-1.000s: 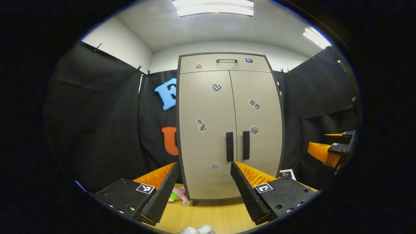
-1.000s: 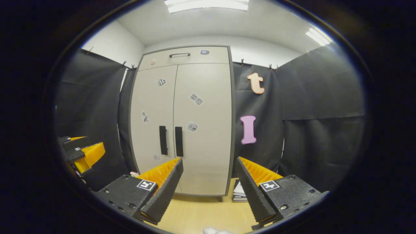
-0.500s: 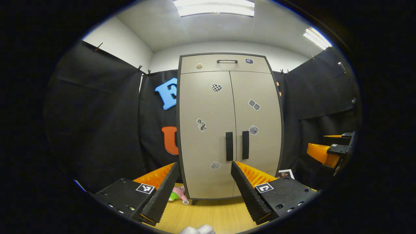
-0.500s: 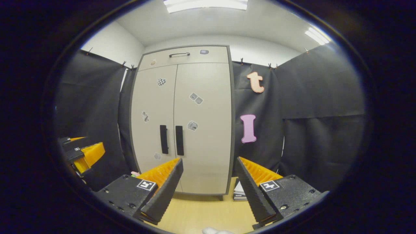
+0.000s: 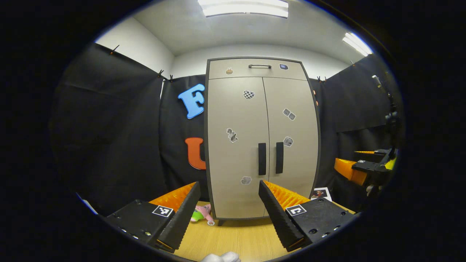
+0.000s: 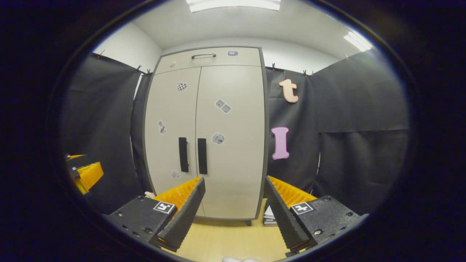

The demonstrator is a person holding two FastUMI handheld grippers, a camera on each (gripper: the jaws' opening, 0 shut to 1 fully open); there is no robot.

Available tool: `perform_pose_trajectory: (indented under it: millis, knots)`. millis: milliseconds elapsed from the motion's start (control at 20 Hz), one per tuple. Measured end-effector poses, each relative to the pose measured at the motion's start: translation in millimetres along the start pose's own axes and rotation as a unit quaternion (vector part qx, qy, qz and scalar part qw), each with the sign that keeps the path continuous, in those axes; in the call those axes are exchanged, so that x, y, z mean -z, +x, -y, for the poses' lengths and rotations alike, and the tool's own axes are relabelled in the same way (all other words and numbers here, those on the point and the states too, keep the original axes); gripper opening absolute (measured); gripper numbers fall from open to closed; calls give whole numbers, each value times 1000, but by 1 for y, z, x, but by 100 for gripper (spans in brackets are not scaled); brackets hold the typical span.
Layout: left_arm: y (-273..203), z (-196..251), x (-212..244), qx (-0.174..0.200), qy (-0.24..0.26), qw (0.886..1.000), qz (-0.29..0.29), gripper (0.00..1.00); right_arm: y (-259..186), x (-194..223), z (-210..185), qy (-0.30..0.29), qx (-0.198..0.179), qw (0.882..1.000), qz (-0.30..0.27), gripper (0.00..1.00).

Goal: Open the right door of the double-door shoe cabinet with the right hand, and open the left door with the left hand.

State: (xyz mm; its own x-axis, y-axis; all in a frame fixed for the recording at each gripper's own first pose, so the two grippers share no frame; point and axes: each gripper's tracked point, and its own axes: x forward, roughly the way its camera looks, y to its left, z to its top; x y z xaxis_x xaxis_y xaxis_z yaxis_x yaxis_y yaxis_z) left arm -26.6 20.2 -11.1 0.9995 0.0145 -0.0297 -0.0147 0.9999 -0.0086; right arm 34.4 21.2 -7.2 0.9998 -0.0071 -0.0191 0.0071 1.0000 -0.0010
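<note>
Approach step — both doors closed, neither handle gripped.
Left gripper (image 5: 229, 205) and right gripper (image 6: 235, 203) are spread, empty; shoe cabinet (image 6: 233, 153) stands ahead at 12 o'clock. Next move: right gripper closes on right door handle (image 6: 202, 155) — at 11 o'clock.

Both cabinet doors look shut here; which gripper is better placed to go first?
Right, though marginally. The right gripper is open and faces the right door, its handle just above the fingers. The left gripper is open too, equally far back.
</note>
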Motion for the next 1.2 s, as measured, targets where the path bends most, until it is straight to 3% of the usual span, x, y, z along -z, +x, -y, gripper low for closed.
perform_pose_trajectory:
  millis: [500, 850, 1050, 1150, 1200]
  knots:
    - [-12, -23, 17, -45, 4, 999, -18, 96, 143, 11, -74, 9, -37, 999, -21, 99]
    - [-11, -32, 21, -85, 5, 996, -23, 96, 228, 25, -101, 7, -46, 998, -39, 94]
    - [-5, -36, 24, -98, 4, 995, -29, 96, 251, 18, -103, 14, -43, 998, -37, 82]
    - [-4, -38, 29, -102, 4, 994, -33, 96, 255, 14, -103, 10, -40, 999, -35, 70]
    - [-3, -39, 29, -104, 4, 994, -33, 96, 256, 13, -103, 10, -38, 999, -35, 56]
